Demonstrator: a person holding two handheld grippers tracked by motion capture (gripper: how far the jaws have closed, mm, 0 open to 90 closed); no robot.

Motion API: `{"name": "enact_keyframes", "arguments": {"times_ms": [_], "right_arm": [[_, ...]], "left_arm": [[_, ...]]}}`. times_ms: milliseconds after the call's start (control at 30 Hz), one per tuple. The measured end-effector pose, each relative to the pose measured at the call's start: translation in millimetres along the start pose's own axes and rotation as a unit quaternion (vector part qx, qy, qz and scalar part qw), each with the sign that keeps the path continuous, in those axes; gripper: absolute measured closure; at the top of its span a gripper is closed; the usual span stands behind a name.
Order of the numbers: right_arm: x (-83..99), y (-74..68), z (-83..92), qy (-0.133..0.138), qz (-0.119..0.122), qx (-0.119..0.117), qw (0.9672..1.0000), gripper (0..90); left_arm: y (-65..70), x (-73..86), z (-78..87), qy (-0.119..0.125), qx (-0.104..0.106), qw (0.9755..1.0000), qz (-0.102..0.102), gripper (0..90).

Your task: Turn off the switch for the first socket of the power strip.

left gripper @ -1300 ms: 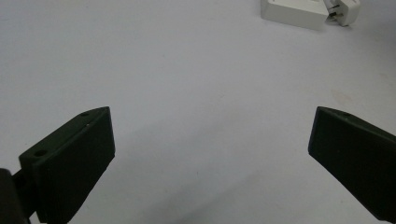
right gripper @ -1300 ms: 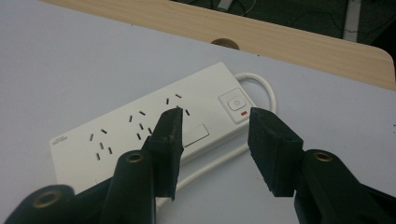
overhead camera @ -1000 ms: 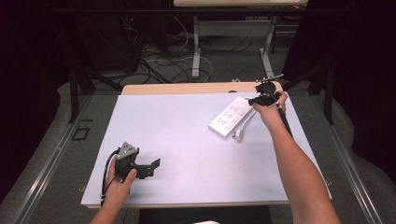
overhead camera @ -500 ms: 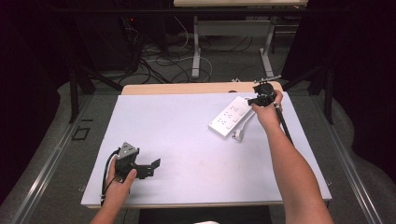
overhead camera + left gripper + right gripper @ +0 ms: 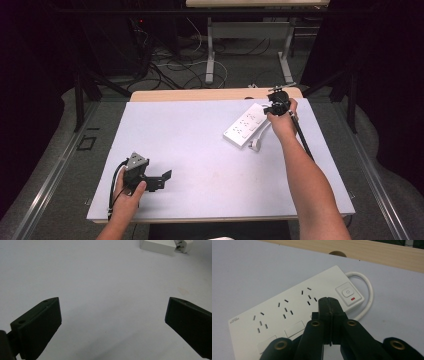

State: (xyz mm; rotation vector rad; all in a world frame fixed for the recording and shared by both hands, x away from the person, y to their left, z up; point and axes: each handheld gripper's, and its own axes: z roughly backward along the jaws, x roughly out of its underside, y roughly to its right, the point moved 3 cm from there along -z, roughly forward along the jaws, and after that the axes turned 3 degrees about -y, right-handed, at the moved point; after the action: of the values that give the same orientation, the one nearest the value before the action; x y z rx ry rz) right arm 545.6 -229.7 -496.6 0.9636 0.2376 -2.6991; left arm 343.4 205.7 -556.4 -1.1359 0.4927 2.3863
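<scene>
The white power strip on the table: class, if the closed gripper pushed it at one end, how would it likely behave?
The power strip looks like a rigid, flat plastic block, so it would probably slide or pivot on the smooth table rather than tip or roll. Its looped white cable looks bendy and may drag behind. The shut right gripper hovers near its switch.

The table [image 5: 200, 150] has a pale grey top, and a strip of light wood [image 5: 200, 94] runs along its far edge. Behind it, a second table's metal legs [image 5: 210, 47] stand on the grey floor [image 5: 45, 165], with many dark cables [image 5: 170, 65] lying loose between them
</scene>
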Motion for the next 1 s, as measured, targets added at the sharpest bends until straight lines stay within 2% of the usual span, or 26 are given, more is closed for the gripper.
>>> {"name": "enact_keyframes", "arguments": {"times_ms": [567,600,800,1000], "right_arm": [[4.3,-6.9,-15.8,-0.023,0.006,-0.001,0.9997,90.0],[4.7,-6.6,-16.4,-0.025,0.013,0.001,0.9996,90.0],[7.1,-10.5,-20.7,-0.034,0.022,-0.004,0.9992,90.0],[8.7,-14.3,-26.0,-0.041,0.024,-0.003,0.9989,90.0]], "left_arm": [[0.2,-0.4,-0.1,-0.006,0.003,1.0000,-0.002,0.6],[0.1,-0.3,-0.3,-0.006,0.003,1.0000,-0.002,0.6],[0.9,-0.4,-0.6,-0.008,0.004,1.0000,-0.003,0.6],[0.9,-0.2,-1.1,-0.009,0.003,0.9999,-0.004,0.6]]}}
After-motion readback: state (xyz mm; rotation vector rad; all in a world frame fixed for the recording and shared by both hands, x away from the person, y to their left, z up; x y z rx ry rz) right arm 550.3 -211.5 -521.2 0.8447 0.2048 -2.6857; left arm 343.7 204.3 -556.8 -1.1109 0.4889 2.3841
